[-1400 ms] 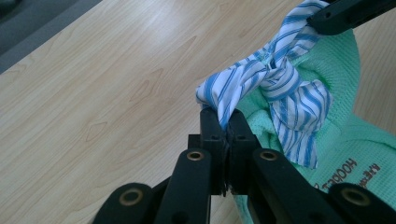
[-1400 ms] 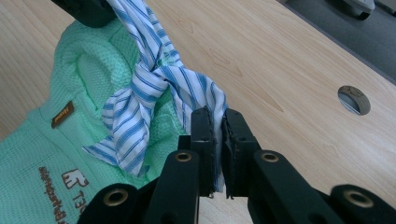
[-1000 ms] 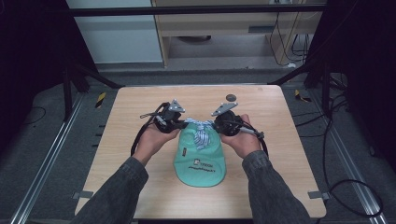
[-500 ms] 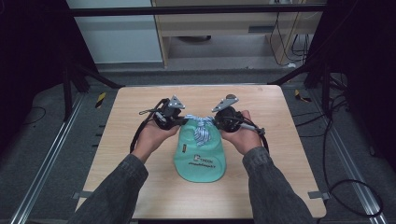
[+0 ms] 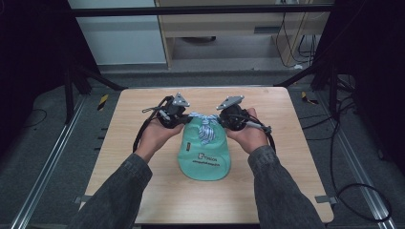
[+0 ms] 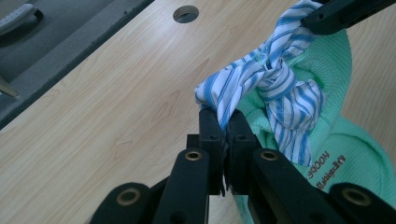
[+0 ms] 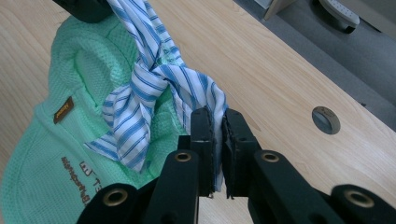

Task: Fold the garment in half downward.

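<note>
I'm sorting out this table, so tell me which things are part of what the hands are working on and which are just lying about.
In use:
- striped cloth, knotted
- green cap under it
- left gripper, shut on one cloth end
- right gripper, shut on the other end

Lying about:
- yellow-and-black tool on the floor
- cables on the floor

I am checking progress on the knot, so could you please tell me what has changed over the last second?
Nothing has visibly changed. The left tool and right tool stay shut on the ends of the striped cloth, its knot over the green cap on the table.
</note>
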Action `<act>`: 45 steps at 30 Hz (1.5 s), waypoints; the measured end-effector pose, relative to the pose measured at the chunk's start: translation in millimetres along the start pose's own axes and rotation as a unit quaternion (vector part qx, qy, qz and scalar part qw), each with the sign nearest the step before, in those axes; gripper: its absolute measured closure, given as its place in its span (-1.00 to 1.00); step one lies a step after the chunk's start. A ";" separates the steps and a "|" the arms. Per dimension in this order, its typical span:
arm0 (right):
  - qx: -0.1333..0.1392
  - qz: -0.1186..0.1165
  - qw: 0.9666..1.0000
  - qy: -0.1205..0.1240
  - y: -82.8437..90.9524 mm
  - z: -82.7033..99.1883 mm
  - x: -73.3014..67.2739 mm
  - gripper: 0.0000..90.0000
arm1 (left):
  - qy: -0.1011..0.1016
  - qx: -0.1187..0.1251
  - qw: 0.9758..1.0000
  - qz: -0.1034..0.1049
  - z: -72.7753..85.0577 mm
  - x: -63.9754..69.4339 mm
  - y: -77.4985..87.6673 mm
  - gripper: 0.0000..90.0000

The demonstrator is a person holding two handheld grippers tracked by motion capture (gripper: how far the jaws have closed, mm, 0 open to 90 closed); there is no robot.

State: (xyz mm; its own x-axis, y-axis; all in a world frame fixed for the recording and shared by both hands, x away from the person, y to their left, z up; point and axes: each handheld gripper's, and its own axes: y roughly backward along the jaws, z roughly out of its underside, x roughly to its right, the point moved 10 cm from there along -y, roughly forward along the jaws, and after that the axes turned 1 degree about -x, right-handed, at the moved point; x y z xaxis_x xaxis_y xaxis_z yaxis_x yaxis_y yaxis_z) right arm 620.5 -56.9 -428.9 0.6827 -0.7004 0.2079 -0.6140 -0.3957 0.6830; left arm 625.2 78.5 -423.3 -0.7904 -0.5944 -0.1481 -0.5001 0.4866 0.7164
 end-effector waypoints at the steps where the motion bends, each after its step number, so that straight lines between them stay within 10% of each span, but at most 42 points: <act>1: 0.000 0.000 1.000 0.000 0.0 0.0 0.0 0.87 | 0.000 0.001 1.000 -0.001 1.1 0.5 -0.8 0.94; 45: 0.000 0.002 1.000 0.016 -11.3 44.0 -35.6 0.84 | -0.030 -0.008 0.999 -0.005 32.6 19.6 -25.4 0.92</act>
State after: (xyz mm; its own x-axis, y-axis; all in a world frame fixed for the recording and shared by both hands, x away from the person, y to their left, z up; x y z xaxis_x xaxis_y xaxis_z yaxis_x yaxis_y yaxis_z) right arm 585.8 -53.6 -474.8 0.6924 -0.6828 0.2329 -0.6168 -0.3928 0.6820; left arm 610.8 75.3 -466.6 -0.8058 -0.5589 -0.1959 -0.5026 0.4703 0.7254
